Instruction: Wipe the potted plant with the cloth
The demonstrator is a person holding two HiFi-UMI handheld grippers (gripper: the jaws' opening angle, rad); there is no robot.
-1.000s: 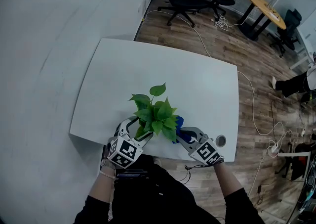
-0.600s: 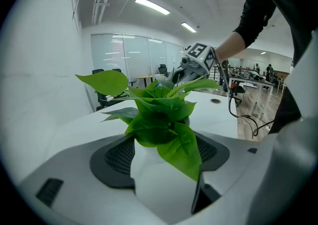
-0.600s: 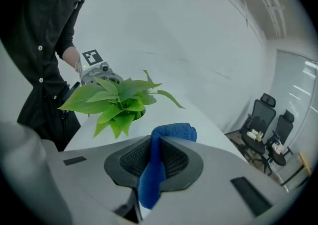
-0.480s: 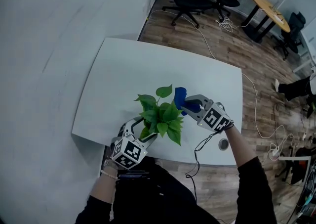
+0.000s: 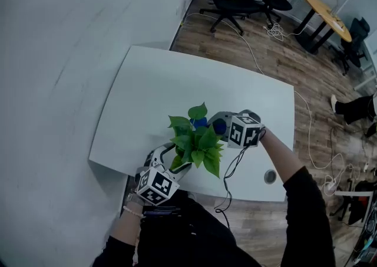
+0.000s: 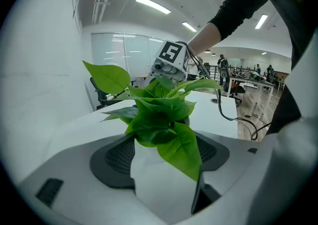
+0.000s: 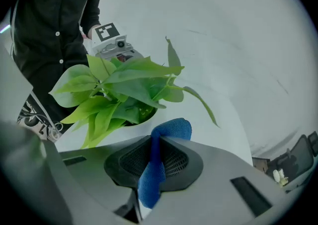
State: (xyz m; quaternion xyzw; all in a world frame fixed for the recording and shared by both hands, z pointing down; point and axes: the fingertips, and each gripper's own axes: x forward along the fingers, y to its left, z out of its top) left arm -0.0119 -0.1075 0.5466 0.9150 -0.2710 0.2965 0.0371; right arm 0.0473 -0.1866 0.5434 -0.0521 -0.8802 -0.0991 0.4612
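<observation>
My right gripper (image 5: pixel 217 124) has swung round. A second ago it sat at the near edge of the table (image 5: pixel 177 77), to the right of the plant (image 5: pixel 197 142). Half a second ago it was out on the far right, and now it is at the plant's far side, pointing back toward me. The blue cloth (image 7: pixel 174 128) came with it, pinched tight between my right fingers (image 7: pixel 176 162), with a fold sticking up past the tips and a tail hanging below.

My left gripper (image 5: pixel 172 162) has not moved. Its fingers (image 6: pixel 117 157) are clamped on either side of the white pot (image 6: pixel 159 184), holding it steady near my edge of the table.

I judge I am working round the foliage, with the back leaves up next and the cloth brought in close for that stroke.

From above, the leaves cover the pot and my left fingertips, and only scraps of blue show through the foliage. Along my right fingers the cloth sits just beside the lowest leaves and the pot's rim, but I cannot tell whether it is touching any leaf or standing a little off. The soil and stems are buried under the leaves.
</observation>
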